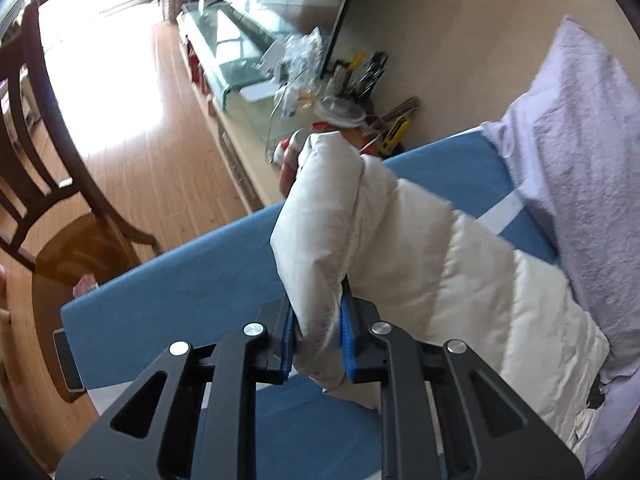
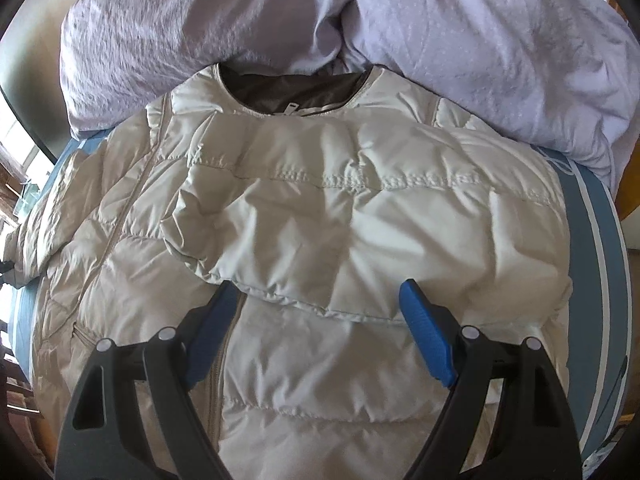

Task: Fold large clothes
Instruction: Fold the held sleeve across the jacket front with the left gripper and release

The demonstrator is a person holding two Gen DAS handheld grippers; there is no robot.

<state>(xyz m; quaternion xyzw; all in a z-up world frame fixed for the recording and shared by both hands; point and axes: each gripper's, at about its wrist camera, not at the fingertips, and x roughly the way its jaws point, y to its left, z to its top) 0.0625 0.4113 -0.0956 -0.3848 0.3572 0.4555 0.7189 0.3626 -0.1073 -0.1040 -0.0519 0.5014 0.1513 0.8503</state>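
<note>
A blue-sheeted bed (image 2: 596,240) carries crumpled lilac bedding (image 2: 480,40) against the collar of a cream quilted puffer jacket (image 2: 320,208). The left tool (image 1: 319,340) pinches its lifted sleeve (image 1: 320,216); the right tool (image 2: 320,308) hovers wide above. Dark wooden chair (image 1: 36,128) alongside.

Left wrist view looks low along the blue bed (image 1: 192,280) toward the room; right wrist view looks down closely; both show the cream puffer jacket (image 2: 320,220).

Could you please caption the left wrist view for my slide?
Left gripper clamps a cream puffer jacket's sleeve, lifted above the blue bed.
</note>
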